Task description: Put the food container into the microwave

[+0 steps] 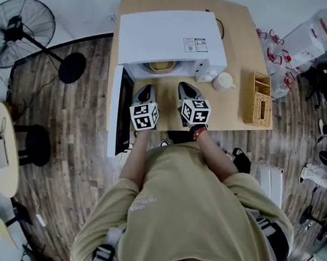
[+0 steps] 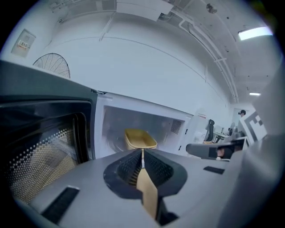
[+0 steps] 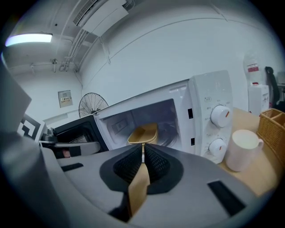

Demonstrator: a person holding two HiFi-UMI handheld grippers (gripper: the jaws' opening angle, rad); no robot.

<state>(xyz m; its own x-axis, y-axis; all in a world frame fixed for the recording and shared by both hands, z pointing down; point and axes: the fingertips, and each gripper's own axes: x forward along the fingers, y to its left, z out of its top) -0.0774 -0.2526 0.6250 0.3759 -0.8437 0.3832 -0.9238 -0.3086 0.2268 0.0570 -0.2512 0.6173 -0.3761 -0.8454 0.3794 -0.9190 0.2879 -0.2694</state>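
**A:** Where's the container (image 1: 162, 66) sitting?

**B:** It's sitting upright inside the microwave (image 1: 169, 38) cavity. The door (image 1: 122, 111) is hanging open on the 9 o'clock side.

**A:** Claws?

**B:** The left claw (image 1: 143, 92) is closing fully, jaws meeting, nothing between them. The right claw (image 1: 187, 87) is doing the same, empty. Both are hovering side by side over the bench (image 1: 241, 46), just at 6 o'clock of the opening, with the container lying at 12 o'clock from them.

**A:** Either one touching it?

**B:** No, both are sitting clear of it, outside the cavity.

**A:** What else is on the bench?

**B:** A mug (image 1: 223, 81) is standing at 3 o'clock of the right claw, by the dial panel. A basket (image 1: 257, 99) is sitting farther out at 4 o'clock.
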